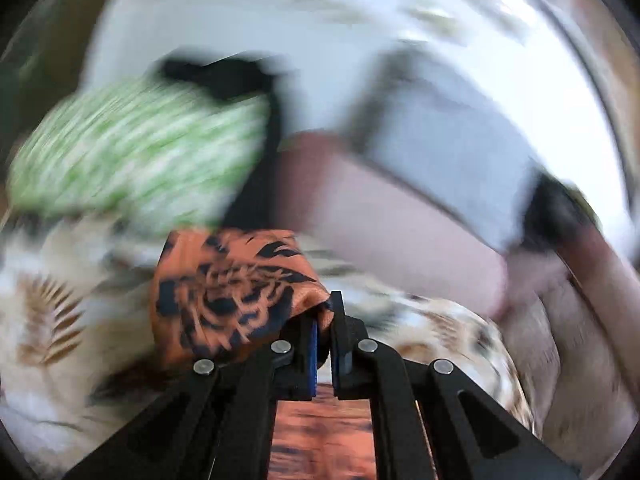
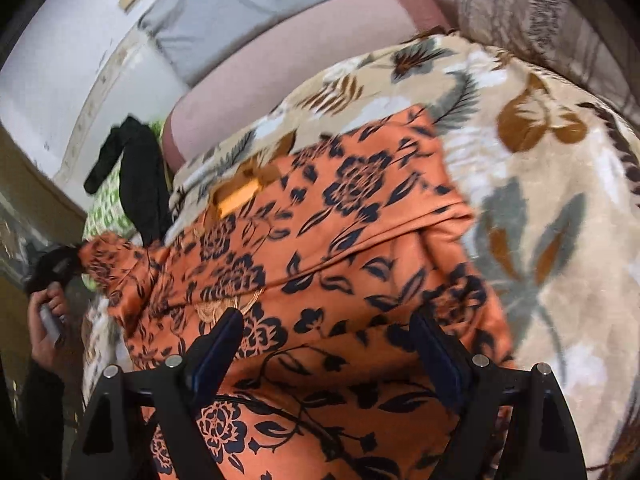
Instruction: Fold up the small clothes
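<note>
Orange cloth, left wrist view: an orange garment (image 1: 224, 292) with a dark floral print fills the lower centre of a very blurred frame, bunched up just ahead of the tongs.
Left tongs: the left gripper (image 1: 325, 322) sits at the bottom centre, its jaws closed on a pinch of the orange garment's edge.
Background, left wrist view: a green-and-white cloth (image 1: 136, 156) is at the middle left, a black item (image 1: 224, 76) above it, and a floral blanket (image 1: 52, 320) lies underneath at the lower left.
Orange cloth, right wrist view: the same garment spreads from the centre to the bottom of the frame, laid on the blanket, with creases and one raised corner at the middle left.
Right tongs: the right gripper (image 2: 328, 348) is at the bottom centre, jaws wide apart above the garment, holding nothing.
Person: a hand (image 2: 44, 320) shows at the lower left edge, gripping the other tool's handle.
Other items, right wrist view: black clothing (image 2: 140, 184) lies over the green-and-white cloth at the middle left.
Progress: I judge the folding to be at an early stage. One edge is gripped and lifted; the garment looks mostly spread, no neat fold is visible, and the other clothes appear untouched.
</note>
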Demonstrator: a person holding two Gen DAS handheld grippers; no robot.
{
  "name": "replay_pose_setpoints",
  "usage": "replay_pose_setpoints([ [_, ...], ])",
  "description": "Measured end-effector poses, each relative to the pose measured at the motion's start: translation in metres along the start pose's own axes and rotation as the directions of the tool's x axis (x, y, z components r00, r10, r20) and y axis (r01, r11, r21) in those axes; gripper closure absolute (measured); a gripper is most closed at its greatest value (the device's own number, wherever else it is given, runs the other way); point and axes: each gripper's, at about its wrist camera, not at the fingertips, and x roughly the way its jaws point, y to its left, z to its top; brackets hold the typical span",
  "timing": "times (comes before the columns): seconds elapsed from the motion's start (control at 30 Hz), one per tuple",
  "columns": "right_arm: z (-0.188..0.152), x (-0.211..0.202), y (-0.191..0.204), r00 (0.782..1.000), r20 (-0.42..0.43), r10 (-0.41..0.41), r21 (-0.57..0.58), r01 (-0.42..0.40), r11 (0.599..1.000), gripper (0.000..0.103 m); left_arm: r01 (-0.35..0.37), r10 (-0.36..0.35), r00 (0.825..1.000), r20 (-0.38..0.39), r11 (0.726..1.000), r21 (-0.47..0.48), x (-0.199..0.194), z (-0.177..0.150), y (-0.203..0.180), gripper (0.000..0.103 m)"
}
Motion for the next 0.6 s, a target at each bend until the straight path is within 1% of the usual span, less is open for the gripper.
replay_pose_setpoints([
  [0.03,0.0,-0.006,-0.005,1.0,0.014,0.0,0.015,-0.001,1.0,0.016,0.042,-0.043,0.999,0.001,0.995,0.089,-0.003,-0.009,-0.048,0.099],
  [0.07,0.0,-0.01,-0.011,1.0,0.025,0.005,0.028,-0.006,1.0,0.016,0.068,-0.068,0.998,-0.007,0.984,0.162,-0.003,-0.019,-0.082,0.099],
  [0.13,0.001,-0.018,-0.021,0.999,0.033,0.011,0.056,-0.013,0.998,0.016,0.113,-0.102,0.993,-0.051,0.943,0.312,0.006,-0.051,-0.153,0.098],
  [0.17,0.001,-0.021,-0.025,0.999,0.034,0.02,0.068,-0.022,0.997,0.016,0.134,-0.105,0.99,-0.096,0.912,0.388,0.019,-0.076,-0.187,0.086],
  [0.2,0.0,-0.024,-0.03,0.999,0.035,0.027,0.081,-0.03,0.996,0.016,0.164,-0.099,0.981,-0.167,0.88,0.445,0.039,-0.101,-0.211,0.049],
  [0.23,0.0,-0.027,-0.034,0.999,0.039,0.027,0.093,-0.03,0.995,0.016,0.175,-0.082,0.973,-0.215,0.867,0.466,0.052,-0.118,-0.221,0.03],
  [0.27,-0.001,-0.032,-0.04,0.999,0.047,0.027,0.11,-0.032,0.993,0.014,0.176,-0.041,0.961,-0.274,0.855,0.487,0.069,-0.143,-0.229,0.017],
  [0.3,-0.001,-0.035,-0.044,0.998,0.051,0.033,0.126,-0.04,0.991,0.012,0.168,0.011,0.945,-0.326,0.84,0.517,0.082,-0.165,-0.229,0.017],
  [0.33,-0.001,-0.038,-0.047,0.998,0.053,0.043,0.143,-0.05,0.988,0.012,0.142,0.068,0.934,-0.35,0.829,0.54,0.088,-0.18,-0.224,0.017],
  [0.37,0.0,-0.041,-0.05,0.997,0.052,0.049,0.156,-0.057,0.986,0.012,0.114,0.103,0.93,-0.353,0.832,0.542,0.087,-0.189,-0.215,0.017],
  [0.4,0.002,-0.044,-0.053,0.997,0.054,0.061,0.163,-0.069,0.984,0.012,0.096,0.114,0.928,-0.354,0.847,0.523,0.083,-0.189,-0.202,0.017],
  [0.43,0.003,-0.046,-0.054,0.996,0.058,0.071,0.162,-0.08,0.984,0.012,0.083,0.114,0.928,-0.355,0.865,0.496,0.077,-0.184,-0.189,0.017],
  [0.47,0.009,-0.048,-0.055,0.995,0.06,0.082,0.158,-0.09,0.983,0.012,0.069,0.106,0.93,-0.353,0.891,0.449,0.068,-0.177,-0.168,0.017],
  [0.5,0.013,-0.048,-0.055,0.994,0.059,0.089,0.157,-0.097,0.983,0.012,0.04,0.112,0.934,-0.339,0.911,0.411,0.058,-0.173,-0.149,0.017],
  [0.53,0.02,-0.046,-0.055,0.993,0.057,0.108,0.158,-0.116,0.981,0.012,-0.003,0.135,0.937,-0.322,0.926,0.379,0.047,-0.167,-0.126,0.017],
  [0.57,0.029,-0.043,-0.052,0.988,0.055,0.144,0.167,-0.152,0.974,0.012,-0.066,0.177,0.934,-0.31,0.938,0.339,0.04,-0.16,-0.099,0.017],
  [0.6,0.039,-0.036,-0.05,0.98,0.044,0.194,0.182,-0.199,0.963,0.012,-0.101,0.203,0.929,-0.31,0.943,0.316,0.037,-0.157,-0.079,0.017],
])
